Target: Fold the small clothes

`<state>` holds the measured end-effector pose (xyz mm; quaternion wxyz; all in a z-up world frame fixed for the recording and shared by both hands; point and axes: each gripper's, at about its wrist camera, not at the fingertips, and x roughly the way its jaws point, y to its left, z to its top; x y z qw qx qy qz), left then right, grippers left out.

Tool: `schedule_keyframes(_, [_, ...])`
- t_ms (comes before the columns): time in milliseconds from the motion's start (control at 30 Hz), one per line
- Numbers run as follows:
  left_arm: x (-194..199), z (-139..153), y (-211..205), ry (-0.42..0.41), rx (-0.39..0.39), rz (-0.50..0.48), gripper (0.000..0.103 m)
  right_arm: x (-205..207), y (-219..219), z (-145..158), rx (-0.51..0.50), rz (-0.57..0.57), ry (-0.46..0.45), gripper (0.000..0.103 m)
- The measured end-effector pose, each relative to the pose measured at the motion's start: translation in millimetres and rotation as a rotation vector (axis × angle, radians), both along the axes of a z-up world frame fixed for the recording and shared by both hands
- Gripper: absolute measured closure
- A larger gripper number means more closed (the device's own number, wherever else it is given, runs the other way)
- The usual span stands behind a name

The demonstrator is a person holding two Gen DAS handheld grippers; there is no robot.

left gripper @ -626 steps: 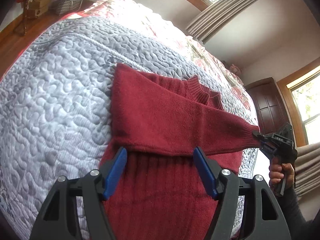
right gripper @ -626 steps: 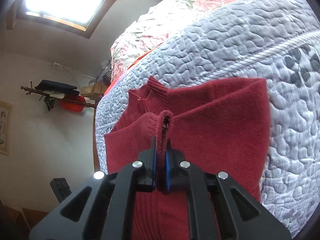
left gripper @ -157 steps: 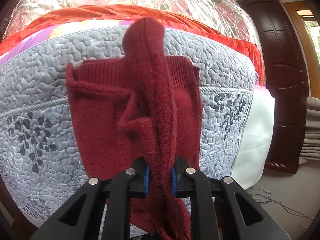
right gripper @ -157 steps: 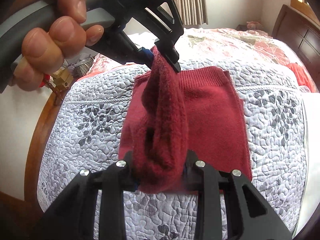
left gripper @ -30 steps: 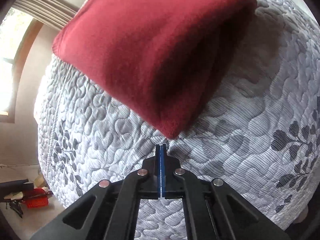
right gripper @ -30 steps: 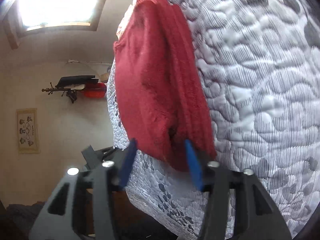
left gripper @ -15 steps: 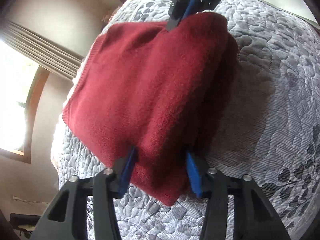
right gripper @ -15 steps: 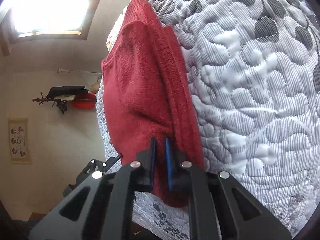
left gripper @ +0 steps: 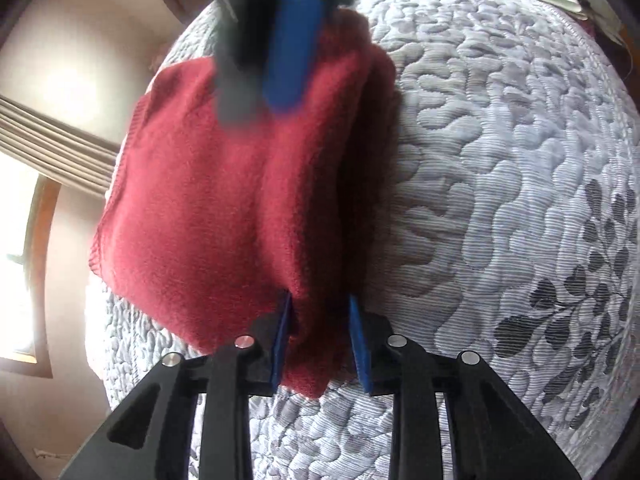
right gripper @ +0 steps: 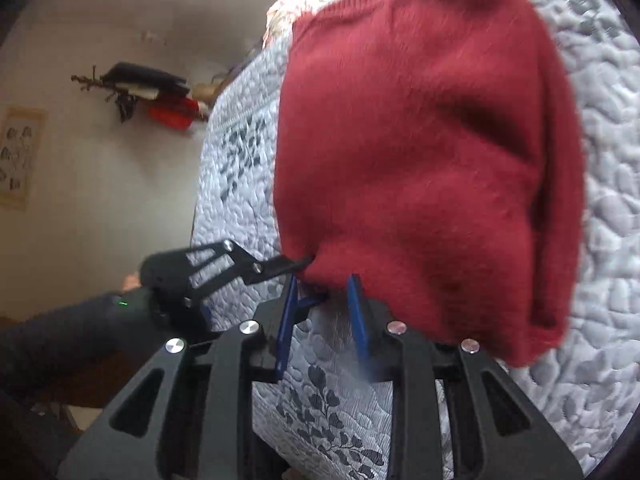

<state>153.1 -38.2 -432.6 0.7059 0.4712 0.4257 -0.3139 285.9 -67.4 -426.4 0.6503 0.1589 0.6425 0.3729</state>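
A dark red sweater (left gripper: 240,184), folded into a thick pad, lies on the grey quilted bedspread (left gripper: 500,200). My left gripper (left gripper: 320,298) is shut on the sweater's near corner, with the fabric bunched between its blue pads. In the right wrist view the left gripper (right gripper: 306,259) pinches that same corner from the left. My right gripper (right gripper: 323,278) stands open just below the sweater's (right gripper: 420,140) near edge, with only quilt between its fingers. Its blue pad (left gripper: 292,52) looms blurred over the sweater's far end in the left wrist view.
The bedspread (right gripper: 600,280) runs on to the right with a leaf print near the bed's edge. A sleeve (right gripper: 60,340) reaches in at lower left. A wall rack with dark and red items (right gripper: 152,92) and a window with curtains (left gripper: 48,144) lie beyond.
The left gripper, open around the sweater's corner half a second ago, has closed on it. The right gripper, then shut on the sweater's edge, has parted its fingers and let go.
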Motion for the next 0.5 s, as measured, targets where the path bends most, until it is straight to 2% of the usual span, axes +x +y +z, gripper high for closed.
schedule_keyframes(33, [-2,3,2,0.009,-0.015,-0.007,0.073,2,4,-11,-0.057,0.001,-0.009,0.082])
schedule_keyframes(67, [-6,7,3,0.012,-0.028,-0.013,0.073,4,1,-22,-0.112,-0.024,-0.014,0.095])
schedule_keyframes(100, [-8,13,0,0.024,-0.046,-0.018,0.073,8,-9,-32,-0.114,-0.068,0.023,0.103])
schedule_keyframes(133, [-11,19,2,0.054,-0.071,-0.015,0.068,11,-17,-37,-0.094,-0.103,0.065,0.103])
schedule_keyframes(200, [-18,32,5,0.084,-0.117,-0.013,0.062,12,-33,-29,-0.038,-0.125,0.099,0.098])
schedule_keyframes(267, [-18,48,6,0.097,-0.173,0.014,0.054,16,-49,-7,0.024,-0.148,0.076,0.076])
schedule_keyframes(300, [-16,55,7,0.090,-0.207,0.035,0.050,22,-59,4,0.052,-0.181,0.054,0.075])
schedule_keyframes(367, [-5,68,5,0.065,-0.275,0.086,0.036,38,-79,21,0.068,-0.249,0.004,0.074])
schedule_keyframes(433, [8,71,-1,0.058,-0.316,0.125,0.033,60,-85,26,0.003,-0.277,-0.051,0.070])
schedule_keyframes(500, [13,66,-11,0.073,-0.310,0.121,0.033,82,-86,16,-0.002,-0.288,-0.046,0.069])
